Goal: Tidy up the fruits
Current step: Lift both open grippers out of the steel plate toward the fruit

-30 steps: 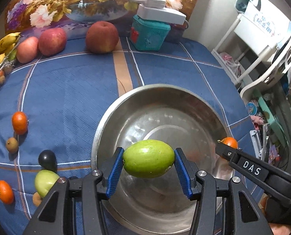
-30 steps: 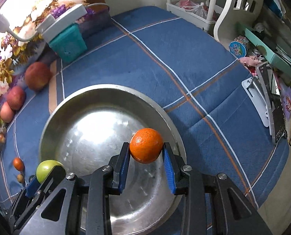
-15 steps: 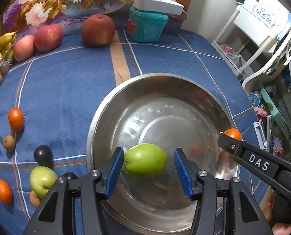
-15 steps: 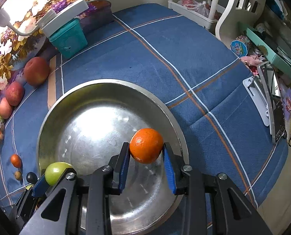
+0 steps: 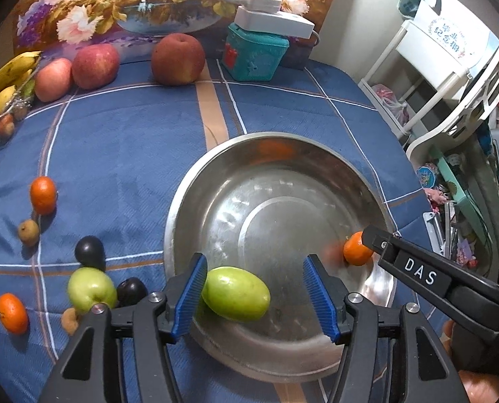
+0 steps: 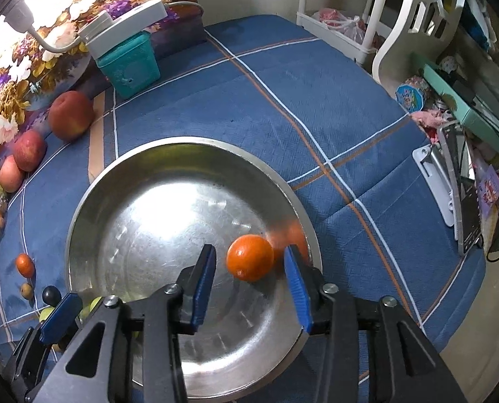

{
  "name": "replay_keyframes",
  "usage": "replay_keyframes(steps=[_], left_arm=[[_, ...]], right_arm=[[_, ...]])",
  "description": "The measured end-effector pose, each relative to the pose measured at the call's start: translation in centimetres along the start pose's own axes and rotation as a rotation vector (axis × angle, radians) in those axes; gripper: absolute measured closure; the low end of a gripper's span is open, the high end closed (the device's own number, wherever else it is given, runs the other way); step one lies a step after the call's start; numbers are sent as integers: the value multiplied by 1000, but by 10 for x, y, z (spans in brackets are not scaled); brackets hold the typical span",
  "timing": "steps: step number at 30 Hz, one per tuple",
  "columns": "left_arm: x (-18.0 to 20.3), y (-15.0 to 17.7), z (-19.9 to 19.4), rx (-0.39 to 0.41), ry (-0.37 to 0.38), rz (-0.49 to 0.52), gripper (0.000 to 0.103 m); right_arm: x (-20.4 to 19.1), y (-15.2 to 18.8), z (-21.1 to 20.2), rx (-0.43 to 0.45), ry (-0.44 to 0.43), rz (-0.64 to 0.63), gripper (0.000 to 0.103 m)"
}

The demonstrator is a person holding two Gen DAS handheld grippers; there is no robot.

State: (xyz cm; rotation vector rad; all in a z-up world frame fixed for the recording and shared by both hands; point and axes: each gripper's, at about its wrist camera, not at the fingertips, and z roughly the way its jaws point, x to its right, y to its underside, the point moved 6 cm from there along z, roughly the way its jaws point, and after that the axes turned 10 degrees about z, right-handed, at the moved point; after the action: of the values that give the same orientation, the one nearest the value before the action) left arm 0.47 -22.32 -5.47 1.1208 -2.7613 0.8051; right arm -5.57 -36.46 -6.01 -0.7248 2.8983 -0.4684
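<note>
A steel bowl [image 5: 316, 154] [image 6: 122, 168] sits on the blue checked cloth. My left gripper [image 5: 254, 297] is open over its near rim. A green fruit [image 5: 236, 294] lies free in the bowl between the jaws, close to the left pad [image 5: 189, 294]. My right gripper [image 6: 251, 277] is open over the bowl's right side. A small orange [image 6: 249, 257] [image 5: 357, 248] lies free between its jaws in the bowl, blurred. The right gripper's finger [image 5: 414, 270] shows in the left wrist view.
Left of the bowl lie a green apple [image 5: 90, 288], two dark plums [image 5: 89, 251], small oranges [image 5: 43, 194] and small brown fruits [image 5: 28, 232]. At the back stand red apples [image 5: 177, 58], bananas [image 5: 4, 74] and a teal box [image 5: 254, 55]. A white rack [image 5: 451, 77] stands right.
Both grippers opened. The green fruit dropped from the left gripper into the bowl, and the orange dropped from the right gripper into the bowl. Both grippers drew back a little.
</note>
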Motion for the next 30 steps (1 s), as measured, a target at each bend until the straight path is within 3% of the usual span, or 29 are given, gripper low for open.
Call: replay_keyframes(steps=[7, 15, 19, 21, 23, 25, 26, 28, 30], left_arm=[[-24, 5, -24, 20, -50, -67, 40], [-95, 39, -45, -32, -288, -249, 39], [-121, 55, -58, -47, -367, -301, 25], [-128, 63, -65, -54, -398, -310, 23], [-135, 70, -70, -58, -420, -326, 15], [-143, 76, -77, -55, -447, -342, 0], [-146, 80, -80, -52, -461, -347, 0], [-152, 84, -89, -42, -489, -351, 0], [-158, 86, -95, -32, -522, -350, 0]], right_arm=[[-8, 9, -16, 47, 16, -36, 59], [-30, 31, -34, 69, -13, -104, 59], [-53, 50, -40, 70, -48, -159, 59], [-62, 59, -41, 76, -49, -187, 59], [-72, 69, -44, 87, -51, -223, 59], [-78, 77, -48, 90, -77, -238, 59], [-81, 81, -48, 90, -88, -244, 56], [-85, 90, -50, 96, -94, -265, 32], [-88, 98, -50, 96, -94, -282, 31]])
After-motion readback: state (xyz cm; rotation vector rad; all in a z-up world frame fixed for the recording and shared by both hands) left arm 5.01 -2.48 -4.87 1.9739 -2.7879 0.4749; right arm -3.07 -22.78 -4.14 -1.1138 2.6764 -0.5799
